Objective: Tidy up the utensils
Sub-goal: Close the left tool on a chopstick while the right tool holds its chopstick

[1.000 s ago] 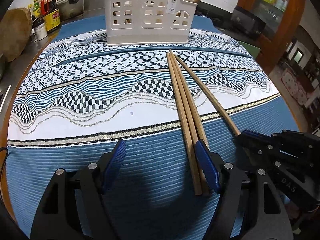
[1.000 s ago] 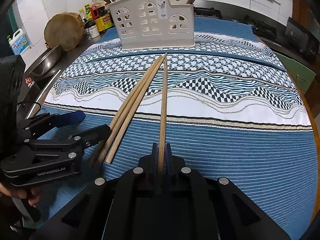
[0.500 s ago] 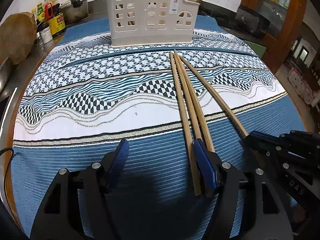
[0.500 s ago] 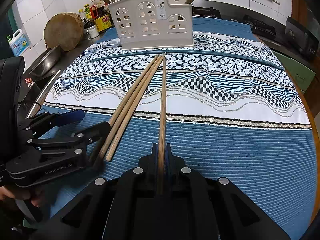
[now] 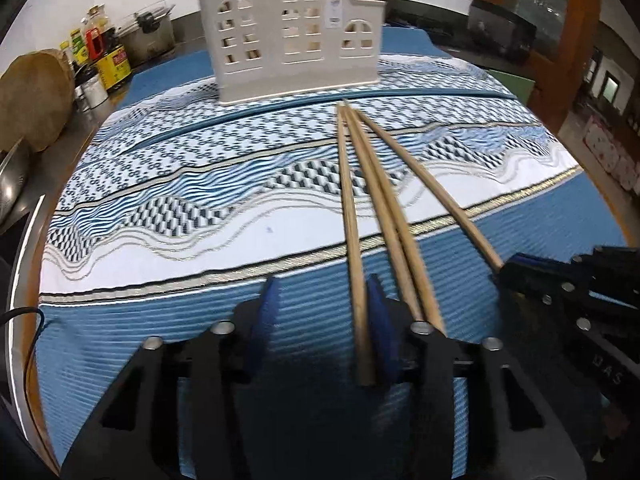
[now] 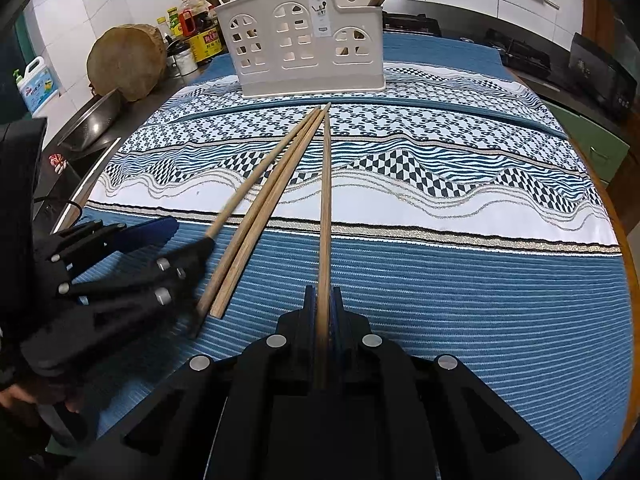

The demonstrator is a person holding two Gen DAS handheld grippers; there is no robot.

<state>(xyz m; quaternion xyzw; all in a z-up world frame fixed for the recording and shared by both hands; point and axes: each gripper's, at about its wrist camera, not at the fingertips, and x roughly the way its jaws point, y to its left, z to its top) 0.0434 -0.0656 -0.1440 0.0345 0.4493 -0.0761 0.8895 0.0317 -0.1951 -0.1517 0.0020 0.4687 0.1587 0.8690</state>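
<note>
Long wooden chopsticks lie on the patterned tablecloth, pointing at the cream utensil holder [image 5: 294, 34] [image 6: 306, 38] at the far side. My right gripper [image 6: 323, 306] is shut on one chopstick [image 6: 326, 200]. My left gripper [image 5: 322, 312] is partly closed around the near end of another chopstick [image 5: 352, 240], which lies against its right finger [image 5: 380, 320]; the left finger stands apart from it. Two more chopsticks [image 5: 394, 232] [image 6: 264, 216] lie just outside that right finger. The left gripper also shows in the right wrist view [image 6: 160, 248].
Other wooden utensils stand in the holder. A round wooden block [image 6: 126, 62], bottles and cans [image 6: 196, 34], a metal bowl [image 6: 94, 122] and a detergent jug [image 6: 38, 86] stand off the table's left. Cabinets [image 5: 560, 20] stand to the right. A cable [image 5: 24, 316] hangs at the left edge.
My left gripper has narrowed and moved forward so one chopstick now lies between its fingers. My right gripper still holds its chopstick, about where it was.
</note>
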